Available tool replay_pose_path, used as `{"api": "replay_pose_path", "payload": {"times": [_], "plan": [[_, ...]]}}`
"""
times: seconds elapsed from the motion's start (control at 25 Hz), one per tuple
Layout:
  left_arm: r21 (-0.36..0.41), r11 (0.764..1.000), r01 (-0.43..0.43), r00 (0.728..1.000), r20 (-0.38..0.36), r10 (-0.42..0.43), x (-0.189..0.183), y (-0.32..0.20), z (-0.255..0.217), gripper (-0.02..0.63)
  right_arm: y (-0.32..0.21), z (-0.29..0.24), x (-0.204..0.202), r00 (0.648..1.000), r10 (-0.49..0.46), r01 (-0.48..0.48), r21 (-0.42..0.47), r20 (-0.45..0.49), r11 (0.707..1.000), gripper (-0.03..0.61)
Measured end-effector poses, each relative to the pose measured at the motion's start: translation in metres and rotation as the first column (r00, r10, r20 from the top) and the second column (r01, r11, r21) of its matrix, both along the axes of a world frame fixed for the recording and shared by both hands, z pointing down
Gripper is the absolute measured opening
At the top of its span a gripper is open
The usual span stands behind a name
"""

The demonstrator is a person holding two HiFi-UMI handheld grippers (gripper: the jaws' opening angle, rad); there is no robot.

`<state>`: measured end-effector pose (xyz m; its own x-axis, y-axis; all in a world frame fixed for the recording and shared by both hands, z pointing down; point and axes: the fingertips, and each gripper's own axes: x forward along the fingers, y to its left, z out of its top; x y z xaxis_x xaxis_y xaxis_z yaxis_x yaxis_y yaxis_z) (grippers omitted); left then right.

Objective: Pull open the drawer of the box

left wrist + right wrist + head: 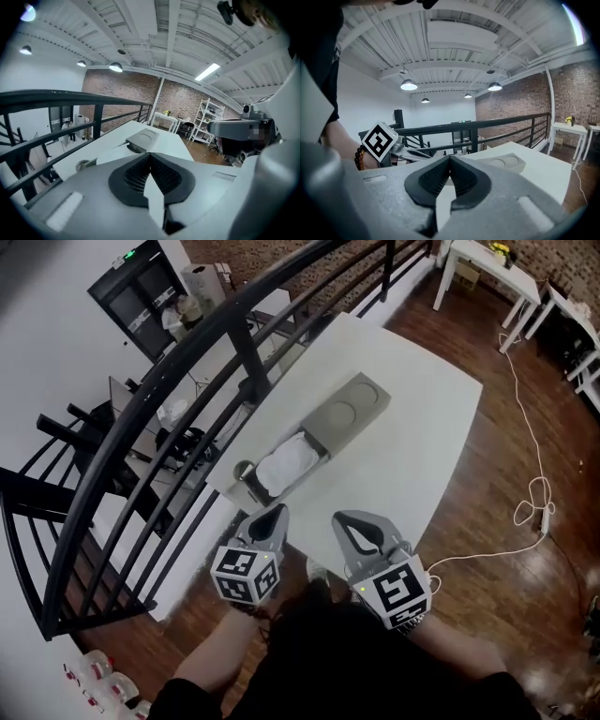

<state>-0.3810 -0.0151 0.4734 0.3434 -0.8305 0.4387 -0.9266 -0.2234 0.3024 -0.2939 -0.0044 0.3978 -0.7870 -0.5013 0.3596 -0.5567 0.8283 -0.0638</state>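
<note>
the grey box (362, 401), a flat slab with two round recesses on top, lies on the smooth white table (427, 432). its drawer (286, 465) juts out, holding crumpled white stuff. the left gripper (277, 512) and right gripper (349, 518) hover near the table's edge, their ribbed jaws pressed together on nothing.

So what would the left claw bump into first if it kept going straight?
Probably the open drawer, at its near end. The left claw points at it, though height is hard to judge.
</note>
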Motion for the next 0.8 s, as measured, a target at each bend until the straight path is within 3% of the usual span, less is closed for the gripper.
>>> {"api": "replay_pose_path", "payload": {"times": [0.16, 0.44, 0.8], "plan": [[0.023, 0.999, -0.044, 0.999, 0.018, 0.043, 0.049, 0.019, -0.013, 0.017, 0.013, -0.006, 0.019, 0.999, -0.039, 0.039, 0.021, 0.021, 0.999, -0.008], [0.088, 0.989, -0.116, 0.98, 0.17, 0.099, 0.099, 0.048, -0.04, 0.017, 0.042, -0.025, 0.038, 0.993, -0.108, 0.105, 0.064, 0.042, 0.992, -0.008], [0.131, 0.99, -0.048, 0.985, 0.17, 0.025, 0.114, 0.065, -0.058, 0.017, 0.066, -0.033, 0.059, 0.987, -0.153, 0.147, 0.094, 0.057, 0.985, -0.008]]}}
